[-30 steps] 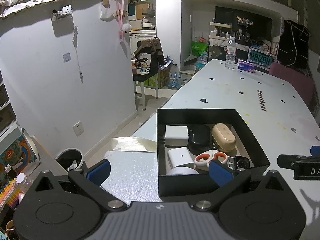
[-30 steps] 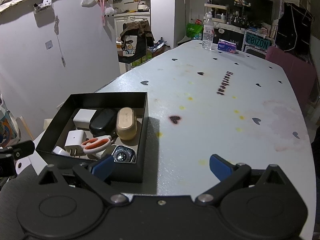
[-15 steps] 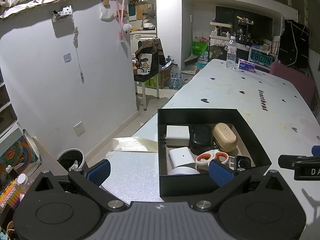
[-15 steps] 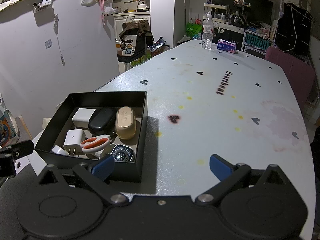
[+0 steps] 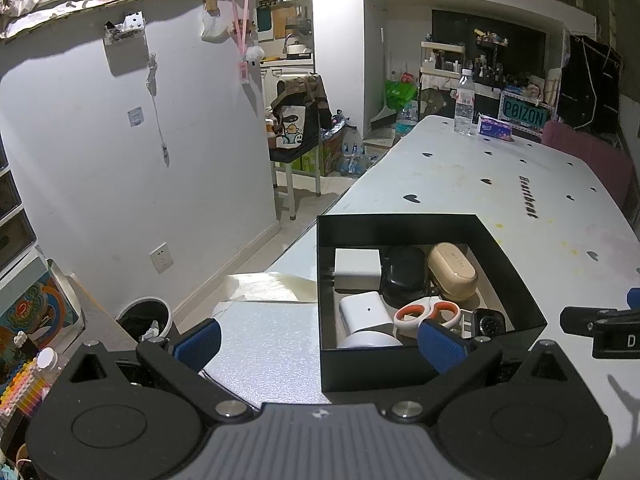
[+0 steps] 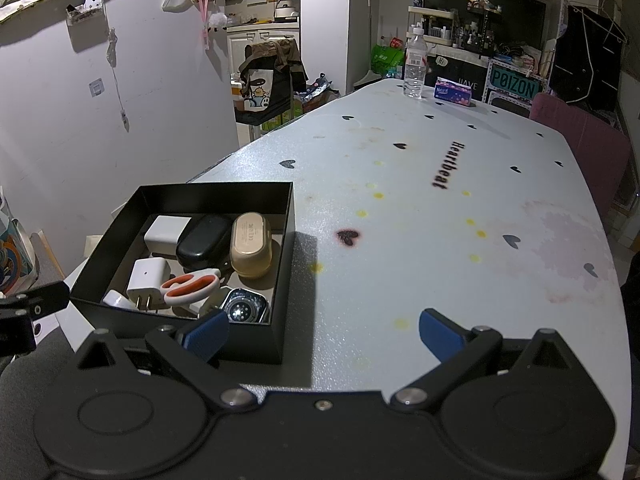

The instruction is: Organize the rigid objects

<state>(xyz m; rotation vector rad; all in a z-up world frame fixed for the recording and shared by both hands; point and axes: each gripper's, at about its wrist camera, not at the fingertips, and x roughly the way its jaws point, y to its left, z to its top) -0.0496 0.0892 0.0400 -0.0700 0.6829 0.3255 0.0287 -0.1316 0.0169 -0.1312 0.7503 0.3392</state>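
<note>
My left hand-held gripper (image 5: 318, 342) hangs low over the near edge of the table (image 6: 460, 208), its blue fingers spread wide apart with nothing between them; the right-side pad (image 5: 440, 344) sits just in front of the black box (image 5: 400, 368), near its front wall. My right hand-held gripper (image 6: 324, 334) is likewise spread wide and empty, hovering over the bare white tabletop just to the right of the same box (image 6: 280, 240), with its left pad (image 6: 206, 336) overlapping the box's near corner in view. Inside the box the things lie packed close: a white charger block (image 6: 166, 232) at the far left, a black oval case (image 6: 204, 240) beside it, and a beige oval case (image 6: 251, 244) touching that one on the right. Nearer to me are a white plug adapter (image 6: 146, 280) with its prongs pointing my way, a pair of orange-handled scissors (image 6: 190, 288) lying across the middle, and a smartwatch (image 6: 244, 306) face-down in the front right corner. Something white and rounded (image 5: 368, 340) rests in the front left corner; I cannot tell what it is. At the far end of the table stand a water bottle (image 6: 414, 66) and a small tissue pack (image 6: 454, 92).
</note>
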